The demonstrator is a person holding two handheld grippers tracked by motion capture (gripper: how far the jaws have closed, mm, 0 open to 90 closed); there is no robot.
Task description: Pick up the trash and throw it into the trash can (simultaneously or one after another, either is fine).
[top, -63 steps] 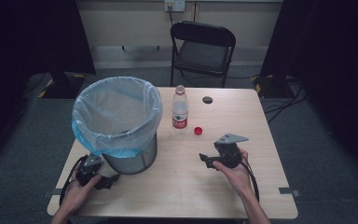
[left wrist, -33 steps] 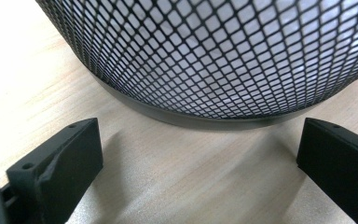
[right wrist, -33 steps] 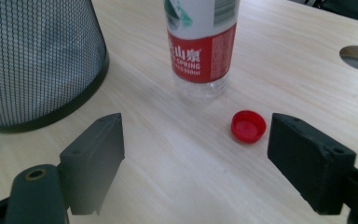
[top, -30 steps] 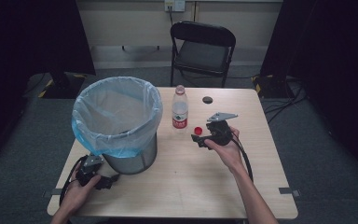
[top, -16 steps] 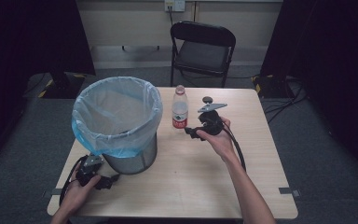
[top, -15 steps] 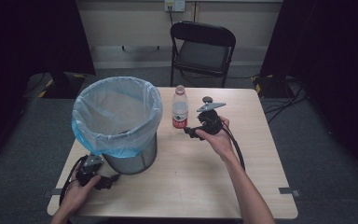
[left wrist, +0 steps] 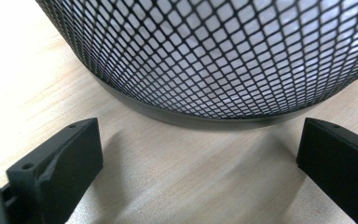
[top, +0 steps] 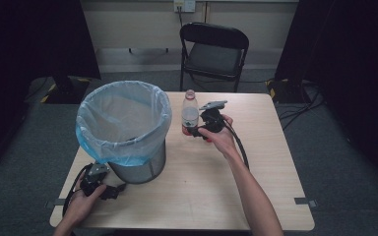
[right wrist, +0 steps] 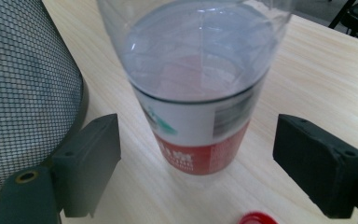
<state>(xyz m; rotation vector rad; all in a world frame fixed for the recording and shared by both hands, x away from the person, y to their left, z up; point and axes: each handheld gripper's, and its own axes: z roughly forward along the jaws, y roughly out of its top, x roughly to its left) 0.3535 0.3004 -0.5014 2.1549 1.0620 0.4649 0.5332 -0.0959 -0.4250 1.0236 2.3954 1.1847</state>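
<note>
A clear plastic bottle point(top: 190, 114) with a white and red label stands upright on the table, just right of a black mesh bin point(top: 123, 123) lined with a blue bag. My right gripper point(top: 194, 132) sits at the bottle's base. In the right gripper view the bottle point(right wrist: 196, 116) stands in front of the gap of my right gripper point(right wrist: 200, 144). Its jaws have just been opening and do not touch the bottle. A red cap point(right wrist: 256, 218) lies on the table below. My left gripper point(top: 109, 191) rests open by the bin's foot, facing the mesh point(left wrist: 214, 56).
The wooden table point(top: 275, 172) has bare room to the right and at the front. A black folding chair point(top: 214, 49) stands behind its far edge. The right gripper's cable point(top: 240, 150) trails along the forearm.
My right hand has moved from the table's right front toward the far left, up to the bottle. The left hand and its gripper have stayed put.
</note>
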